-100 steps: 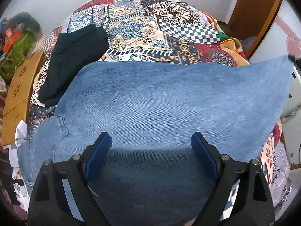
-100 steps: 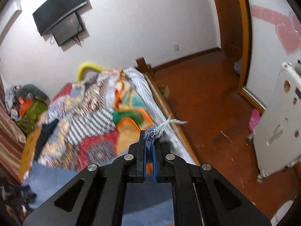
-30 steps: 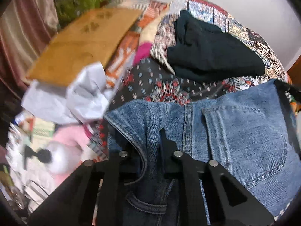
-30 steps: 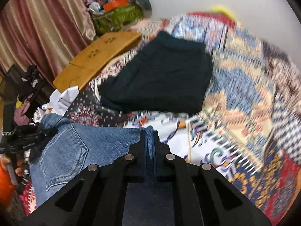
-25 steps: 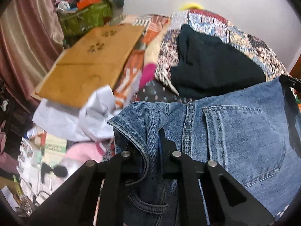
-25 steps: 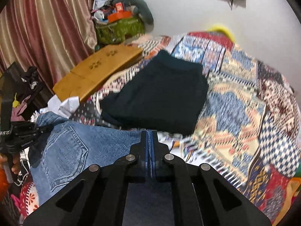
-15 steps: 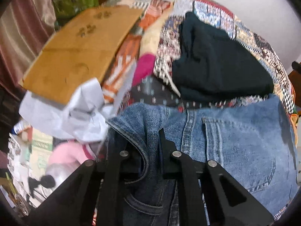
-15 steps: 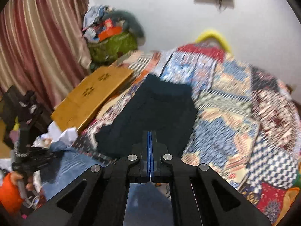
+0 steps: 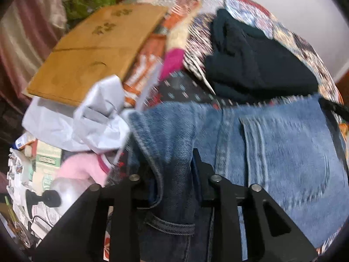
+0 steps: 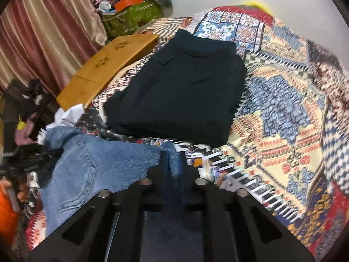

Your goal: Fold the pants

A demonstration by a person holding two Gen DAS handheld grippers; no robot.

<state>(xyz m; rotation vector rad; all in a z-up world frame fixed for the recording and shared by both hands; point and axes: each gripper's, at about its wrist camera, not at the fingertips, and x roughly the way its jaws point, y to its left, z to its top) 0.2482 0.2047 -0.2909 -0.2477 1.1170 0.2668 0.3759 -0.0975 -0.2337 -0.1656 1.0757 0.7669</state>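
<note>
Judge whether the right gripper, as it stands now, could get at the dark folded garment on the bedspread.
Probably not yet: the right gripper is shut on the jeans, so it must release first. Otherwise nothing lies between it and the dark folded garment.

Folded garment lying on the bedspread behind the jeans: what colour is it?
Plain black or very dark navy; the right wrist view shows it best.

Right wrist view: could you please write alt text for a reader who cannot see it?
The right gripper pinches an edge of blue jeans on a patterned quilt. Folded dark pants lie beyond, with a wooden board to their left.
</note>
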